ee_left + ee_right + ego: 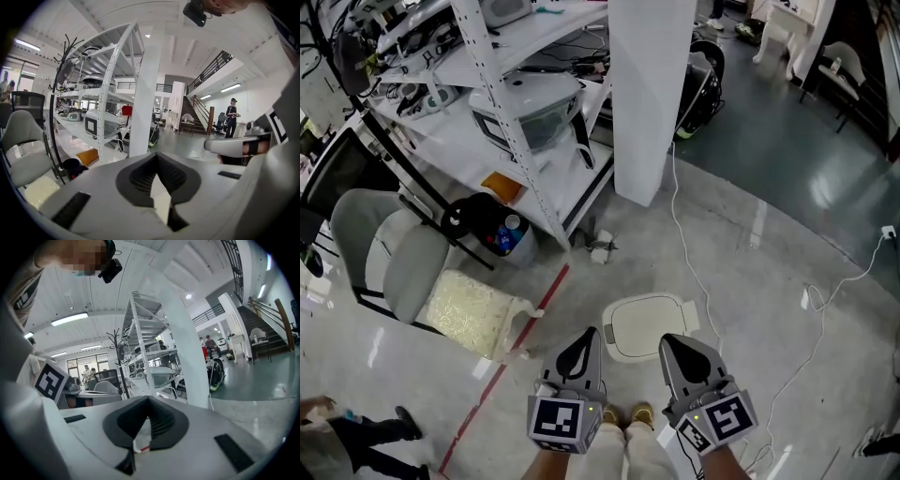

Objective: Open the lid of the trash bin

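On the floor near the person's feet, the head view shows the trash bin [682, 317] from above, its white lid [637, 321] down; the left tongs [587, 336] and right tongs [668, 341] hover just near of it, one at each near corner, both pressed together and holding nothing; a white cable [692, 267] trails past the bin's right side, and a red tape line [534, 314] runs to its left.

Looking along the left tongs [157, 157], the left gripper view has the tips meeting with nothing between; it looks level across the room to the shelving rack [105, 93] and white pillar [143, 103], and the bin is out of frame.

From the right tongs [148, 400], likewise closed and empty, the right gripper view shows shelving and far desks, not the bin.

Only the head view locates the lid, so aiming rests on it. Closed tips may skid off the smooth lid; a one-sided lift could tip or shove the bin; the cable might snag.
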The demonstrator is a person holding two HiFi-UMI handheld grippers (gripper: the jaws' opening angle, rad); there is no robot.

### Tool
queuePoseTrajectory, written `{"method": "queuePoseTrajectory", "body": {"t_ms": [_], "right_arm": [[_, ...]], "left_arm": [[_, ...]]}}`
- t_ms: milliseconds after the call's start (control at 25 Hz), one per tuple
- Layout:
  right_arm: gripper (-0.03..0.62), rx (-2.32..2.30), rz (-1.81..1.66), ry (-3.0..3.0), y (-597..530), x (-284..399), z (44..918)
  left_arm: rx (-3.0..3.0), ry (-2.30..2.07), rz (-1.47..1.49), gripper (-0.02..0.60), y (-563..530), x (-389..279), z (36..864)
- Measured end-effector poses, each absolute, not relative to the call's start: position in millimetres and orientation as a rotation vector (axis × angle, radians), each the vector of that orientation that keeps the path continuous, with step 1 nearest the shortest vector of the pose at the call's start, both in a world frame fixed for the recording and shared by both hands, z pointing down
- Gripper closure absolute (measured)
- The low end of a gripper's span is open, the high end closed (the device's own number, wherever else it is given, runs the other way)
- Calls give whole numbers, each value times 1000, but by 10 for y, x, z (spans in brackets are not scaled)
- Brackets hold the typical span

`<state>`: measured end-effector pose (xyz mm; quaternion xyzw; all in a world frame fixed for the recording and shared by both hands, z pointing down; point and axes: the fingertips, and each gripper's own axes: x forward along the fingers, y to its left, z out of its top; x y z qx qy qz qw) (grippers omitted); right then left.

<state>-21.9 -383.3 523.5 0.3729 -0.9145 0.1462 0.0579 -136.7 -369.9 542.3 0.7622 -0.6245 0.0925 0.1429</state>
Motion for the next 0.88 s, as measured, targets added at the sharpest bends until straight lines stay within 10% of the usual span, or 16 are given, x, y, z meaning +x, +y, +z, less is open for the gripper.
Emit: {"method": "queuePoseTrajectory", "body": {"t_ms": [880], "right_arm": [[560,1060,593,-2680,-3637,-109,6053]], "left_arm": [[1698,-1511,609,595,-4460,-1606,8426]]}}
